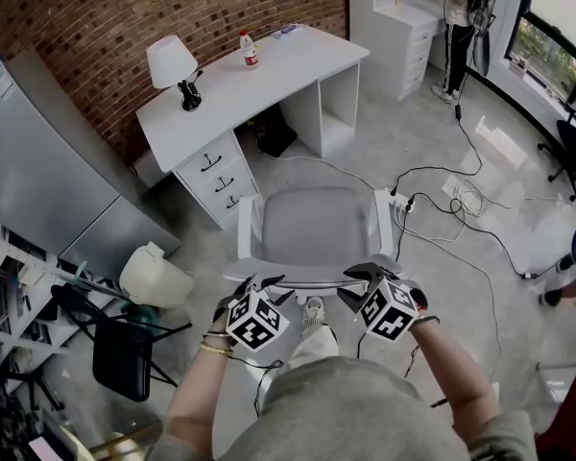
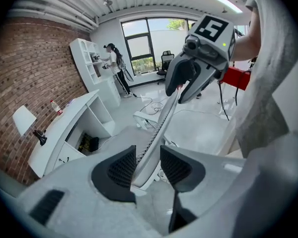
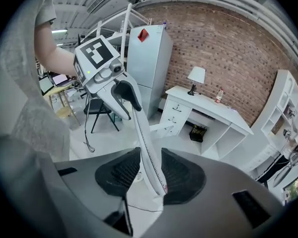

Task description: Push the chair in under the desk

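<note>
Chair (image 1: 312,224) stands on floor (image 1: 432,152), well apart from tabletop (image 1: 269,80), not under it yet.
Left gripper (image 2: 148,165): fingers (image 2: 120,170) apart, straddling backrest rim (image 2: 156,128), sliver of gap on one side.
Right gripper (image 3: 150,168): fingers less far apart, rim nearly fills gap. No clear squeeze, contact hard to make out.
Head view: marker cubes (image 1: 257,321) cover much of both grippers, seat hides chair base.
Lamp (image 1: 171,63) and bottle (image 1: 250,50) on tabletop.

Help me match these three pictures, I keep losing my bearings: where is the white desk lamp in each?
Head view: lamp in the upper left.
Left gripper view: lamp at far left, middle height.
Right gripper view: lamp right of centre, upper half.
Shared landmark: the white desk under it.
</note>
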Demonstrator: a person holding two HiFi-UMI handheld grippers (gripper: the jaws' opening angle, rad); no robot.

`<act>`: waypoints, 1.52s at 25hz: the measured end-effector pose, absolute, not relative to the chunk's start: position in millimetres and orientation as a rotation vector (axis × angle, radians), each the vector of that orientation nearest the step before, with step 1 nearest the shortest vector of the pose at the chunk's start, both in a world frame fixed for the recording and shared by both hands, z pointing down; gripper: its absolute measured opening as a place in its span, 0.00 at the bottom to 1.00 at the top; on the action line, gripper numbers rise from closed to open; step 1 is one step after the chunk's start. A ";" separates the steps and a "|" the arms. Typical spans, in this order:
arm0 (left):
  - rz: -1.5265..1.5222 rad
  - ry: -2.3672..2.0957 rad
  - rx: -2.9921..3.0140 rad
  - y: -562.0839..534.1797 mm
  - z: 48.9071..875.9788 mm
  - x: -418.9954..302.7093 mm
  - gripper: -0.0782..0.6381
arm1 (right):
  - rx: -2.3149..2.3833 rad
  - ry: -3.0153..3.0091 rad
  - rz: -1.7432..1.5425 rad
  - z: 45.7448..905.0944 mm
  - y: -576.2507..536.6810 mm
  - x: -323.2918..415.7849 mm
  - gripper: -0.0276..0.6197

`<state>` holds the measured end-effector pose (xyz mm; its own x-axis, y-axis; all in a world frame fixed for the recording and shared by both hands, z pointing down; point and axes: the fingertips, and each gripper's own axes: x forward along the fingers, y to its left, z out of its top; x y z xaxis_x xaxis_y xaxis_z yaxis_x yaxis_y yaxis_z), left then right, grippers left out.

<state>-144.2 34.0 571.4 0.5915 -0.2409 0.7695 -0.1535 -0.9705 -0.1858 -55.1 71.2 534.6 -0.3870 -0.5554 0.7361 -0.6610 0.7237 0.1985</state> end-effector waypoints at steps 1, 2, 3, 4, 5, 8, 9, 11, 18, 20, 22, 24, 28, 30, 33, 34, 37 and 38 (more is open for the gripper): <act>-1.343 0.321 -2.702 33.1 572.6 -143.6 0.32 | 0.900 -2.075 0.154 537.1 71.3 -54.1 0.22; -1.351 0.305 -2.696 32.4 573.7 -143.4 0.31 | 0.878 -2.065 0.146 539.7 71.5 -53.8 0.22; -1.360 0.288 -2.689 31.7 575.0 -143.7 0.32 | 0.857 -2.054 0.139 542.6 71.8 -53.9 0.22; -1.370 0.272 -2.677 30.9 576.5 -144.2 0.32 | 0.836 -2.043 0.131 545.6 72.2 -54.2 0.22; -1.382 0.257 -2.659 29.7 578.2 -144.9 0.31 | 0.817 -2.032 0.125 548.6 72.4 -54.3 0.22; -1.430 0.211 -2.584 25.1 585.1 -146.6 0.32 | 0.766 -2.004 0.109 556.5 71.9 -53.6 0.22; -1.449 0.195 -2.553 23.6 588.2 -147.4 0.32 | 0.749 -1.996 0.107 559.2 71.7 -53.4 0.22; -1.476 0.165 -2.497 20.9 594.0 -148.6 0.32 | 0.716 -1.983 0.108 564.5 71.4 -53.4 0.22; -1.544 0.060 -2.401 18.7 609.6 -146.9 0.31 | 0.665 -1.937 0.083 577.4 65.7 -49.6 0.22; -1.558 0.036 -2.388 17.7 610.0 -147.4 0.31 | 0.650 -1.928 0.093 581.6 64.4 -49.3 0.22; -1.571 0.011 -2.379 17.3 610.2 -148.2 0.31 | 0.630 -1.913 0.091 586.3 63.3 -49.8 0.22; -1.591 -0.019 -2.359 17.3 614.4 -148.6 0.31 | 0.608 -1.900 0.081 591.4 62.3 -51.8 0.21; -1.630 -0.057 -2.314 15.0 625.3 -148.8 0.31 | 0.580 -1.885 0.076 600.1 60.4 -55.9 0.21; -1.639 -0.064 -2.298 13.0 626.2 -148.4 0.31 | 0.571 -1.887 0.080 600.7 59.0 -57.9 0.21; -1.657 -0.081 -2.287 11.8 631.0 -147.1 0.31 | 0.558 -1.887 0.085 602.9 57.3 -59.7 0.21; -1.663 -0.087 -2.282 11.6 633.8 -146.8 0.31 | 0.552 -1.883 0.086 605.0 57.3 -60.0 0.21; -1.673 -0.103 -2.267 9.9 642.7 -146.3 0.31 | 0.536 -1.866 0.085 612.8 56.4 -60.8 0.21; -1.677 -0.107 -2.263 8.8 645.4 -146.3 0.31 | 0.533 -1.863 0.086 615.1 55.4 -61.2 0.21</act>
<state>-146.3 8.8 645.4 0.3075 -0.1299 0.9427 0.2483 -0.9454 -0.2112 -61.2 55.4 615.1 -0.2573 -0.3178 0.9126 -0.4008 0.8944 0.1985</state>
